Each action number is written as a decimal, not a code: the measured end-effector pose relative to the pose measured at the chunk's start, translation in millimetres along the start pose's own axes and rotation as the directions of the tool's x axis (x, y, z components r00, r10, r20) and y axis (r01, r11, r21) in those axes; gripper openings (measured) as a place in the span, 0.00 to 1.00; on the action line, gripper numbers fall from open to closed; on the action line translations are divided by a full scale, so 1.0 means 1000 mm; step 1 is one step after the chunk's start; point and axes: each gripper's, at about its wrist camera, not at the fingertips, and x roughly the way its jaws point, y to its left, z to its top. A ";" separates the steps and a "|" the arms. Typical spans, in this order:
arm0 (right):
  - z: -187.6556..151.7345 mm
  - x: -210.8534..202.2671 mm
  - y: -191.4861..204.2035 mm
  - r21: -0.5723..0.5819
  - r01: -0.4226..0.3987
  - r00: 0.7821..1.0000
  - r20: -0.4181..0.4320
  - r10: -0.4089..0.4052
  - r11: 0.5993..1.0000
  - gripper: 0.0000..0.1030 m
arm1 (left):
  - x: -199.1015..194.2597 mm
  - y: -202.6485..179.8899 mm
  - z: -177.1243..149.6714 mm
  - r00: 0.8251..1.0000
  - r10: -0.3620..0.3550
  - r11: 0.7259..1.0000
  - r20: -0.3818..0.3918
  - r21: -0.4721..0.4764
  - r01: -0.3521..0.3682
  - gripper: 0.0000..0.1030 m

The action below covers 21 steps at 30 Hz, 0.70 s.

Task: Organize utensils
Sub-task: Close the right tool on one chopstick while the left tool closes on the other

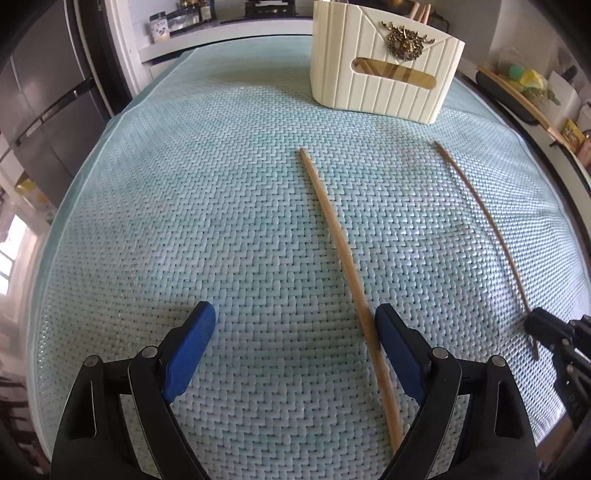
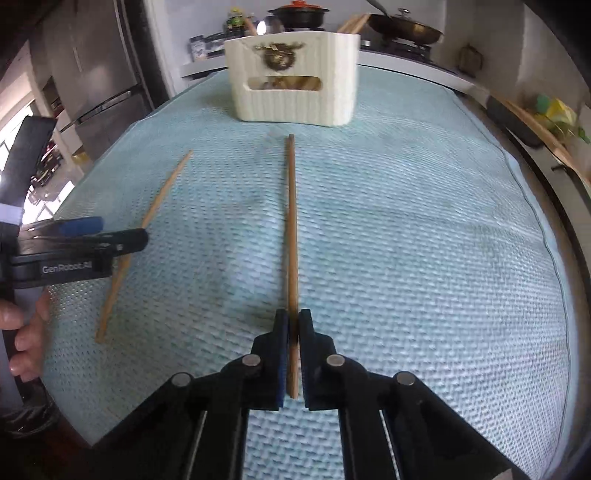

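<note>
The right gripper (image 2: 293, 319) is pinching a wooden chopstick (image 2: 291, 221) near its close end, its jaws pressed together on the stick, which is running straight away from the camera toward a cream ribbed utensil holder (image 2: 295, 99) at the far end of the mat. Whether the stick's far tip is resting on the pale green woven mat (image 2: 424, 240) or lifting off it is hard to tell. In the left wrist view this same gripper (image 1: 532, 321) is showing only as a dark, blurred shape at the right edge, with its chopstick (image 1: 480, 221) smeared and thin.

The left gripper (image 1: 295, 321) is hovering low over the mat with its blue fingers (image 1: 192, 343) spread wide. A second chopstick (image 1: 340, 258) is lying on the mat between them, just beside the right-hand pad; its near end is disappearing behind the black linkage. In the right wrist view that gripper (image 2: 92, 232) is crossing over the stick (image 2: 155, 210) and covering its middle, while a hand (image 2: 26, 325) gripping the handle is cut off at the frame edge.

The holder is standing upright, a gold deer-head ornament (image 1: 406, 46) on its front. Through its slot, more wooden sticks are showing dimly, and a few ends are poking above the rim. Beyond it, pots on a stove (image 2: 299, 14) and jars are blurring into the background.
</note>
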 end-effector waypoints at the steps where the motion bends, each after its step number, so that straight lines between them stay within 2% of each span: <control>1: -0.005 -0.002 -0.009 0.025 0.026 1.000 -0.008 -0.026 0.999 0.05 | -0.001 -0.001 -0.001 1.000 -0.002 1.000 0.000 0.002 0.002 0.86; 4: -0.016 -0.012 -0.032 0.081 0.055 0.998 -0.029 -0.053 0.995 0.06 | -0.003 -0.002 -0.005 1.000 -0.005 1.000 0.001 0.006 0.005 0.86; 7: -0.022 -0.019 -0.037 0.121 0.034 0.999 -0.023 -0.031 0.992 0.09 | -0.005 0.000 -0.006 1.000 -0.020 1.000 -0.002 0.001 0.020 0.87; 8: -0.023 -0.021 -0.038 0.134 0.024 1.000 -0.018 -0.022 0.991 0.12 | -0.007 0.002 -0.006 1.000 -0.031 0.999 -0.006 -0.009 0.031 0.87; 10: -0.025 -0.031 -0.042 0.143 0.007 1.000 -0.003 -0.007 0.990 0.29 | -0.011 0.010 -0.005 0.998 -0.054 0.998 -0.009 -0.041 0.054 0.87; 17: -0.009 -0.047 -0.053 0.144 -0.020 0.999 0.036 0.015 0.989 0.30 | -0.024 0.043 0.004 0.995 -0.097 0.987 0.005 -0.131 0.096 0.86; 21: 0.011 -0.044 -0.054 0.111 -0.035 0.999 0.041 0.031 0.993 0.30 | -0.020 0.047 0.018 0.991 -0.134 0.980 -0.006 -0.148 0.132 0.86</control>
